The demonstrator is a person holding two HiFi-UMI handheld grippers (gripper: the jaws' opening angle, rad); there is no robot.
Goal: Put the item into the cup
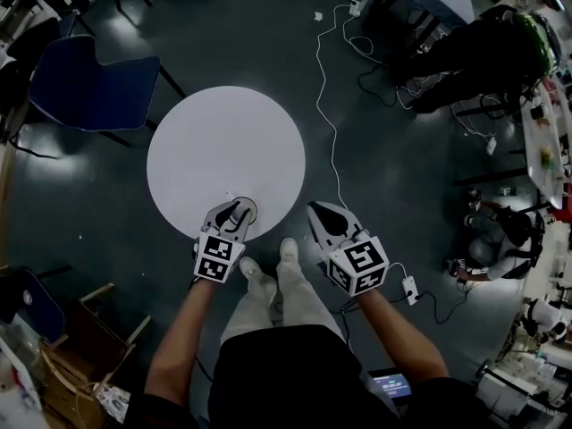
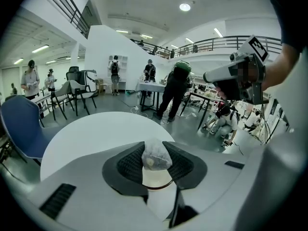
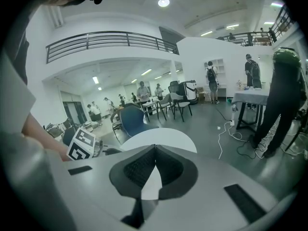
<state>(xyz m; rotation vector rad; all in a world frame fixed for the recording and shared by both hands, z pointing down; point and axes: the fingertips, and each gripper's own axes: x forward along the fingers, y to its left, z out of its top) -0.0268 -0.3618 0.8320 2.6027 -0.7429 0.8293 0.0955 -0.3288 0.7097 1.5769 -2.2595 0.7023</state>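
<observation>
head view: round white table (image 1: 223, 141) with cup (image 1: 253, 209), dark floor (image 1: 375, 168) around

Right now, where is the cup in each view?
Head view: the cup is at the round white table's near edge, under the left gripper.
Left gripper view: lower centre, below the bag between the jaws.
Right gripper view: not in it.
Shared landmark: the round white table.

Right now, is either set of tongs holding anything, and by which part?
Left tongs pinch the small translucent white pouch by its two sides, between the pad tips, above the white cup. Right tongs are shut, empty.
</observation>
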